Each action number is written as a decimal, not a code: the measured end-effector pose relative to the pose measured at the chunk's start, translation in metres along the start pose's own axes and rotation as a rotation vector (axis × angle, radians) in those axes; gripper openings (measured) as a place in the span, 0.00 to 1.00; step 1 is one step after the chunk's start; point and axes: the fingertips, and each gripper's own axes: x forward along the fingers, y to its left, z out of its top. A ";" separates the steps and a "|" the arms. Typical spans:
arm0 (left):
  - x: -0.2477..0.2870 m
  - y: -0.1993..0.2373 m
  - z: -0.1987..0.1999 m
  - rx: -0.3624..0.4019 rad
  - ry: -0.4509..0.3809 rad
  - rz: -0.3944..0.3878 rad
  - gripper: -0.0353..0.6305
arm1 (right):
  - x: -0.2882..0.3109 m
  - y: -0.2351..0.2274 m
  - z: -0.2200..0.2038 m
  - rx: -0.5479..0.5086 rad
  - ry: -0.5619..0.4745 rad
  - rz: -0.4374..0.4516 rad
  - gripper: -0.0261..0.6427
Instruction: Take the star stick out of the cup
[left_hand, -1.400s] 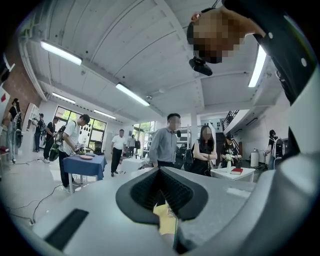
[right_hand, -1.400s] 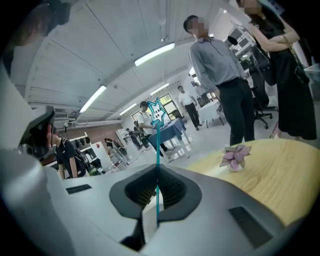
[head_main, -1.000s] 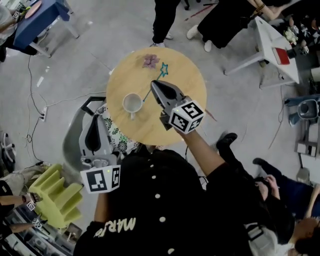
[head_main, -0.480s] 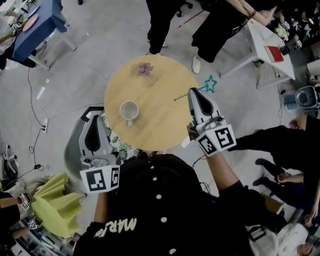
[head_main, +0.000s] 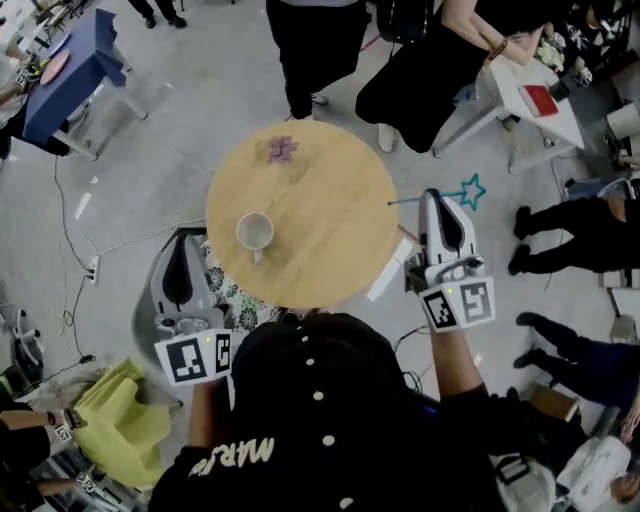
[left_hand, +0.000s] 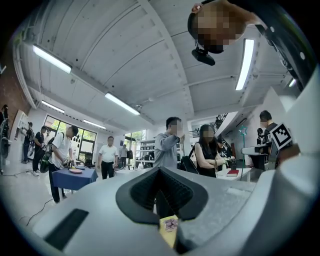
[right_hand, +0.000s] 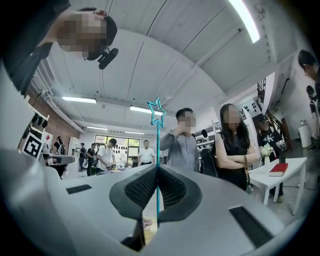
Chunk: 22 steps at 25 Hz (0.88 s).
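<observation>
Right gripper (right_hand: 157, 169) pinches the thin shaft of the star stick (right_hand: 158, 134), held out past the table (head_main: 330, 240) edge, well apart from the cup (head_main: 254, 232) (probably light, bendy and slippery, so best held mid-shaft). Left gripper (left_hand: 160, 171) is pressed together, empty.

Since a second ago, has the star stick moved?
Yes. The star stick, clamped in the right hand-held gripper, has swung rightward past the right edge of the round table, away from the cup.

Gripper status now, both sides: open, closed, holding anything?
left gripper: closed, nothing between the jaws.
right gripper: closed on the star stick.
</observation>
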 end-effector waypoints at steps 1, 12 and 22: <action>0.001 0.002 0.000 0.004 0.000 0.001 0.06 | -0.003 -0.001 0.001 -0.009 -0.001 -0.009 0.05; -0.001 0.001 0.011 0.027 -0.013 0.002 0.06 | -0.021 -0.008 0.009 -0.035 -0.011 -0.040 0.05; -0.003 0.013 0.016 0.022 -0.020 0.008 0.06 | -0.008 0.010 0.006 -0.044 0.007 -0.014 0.05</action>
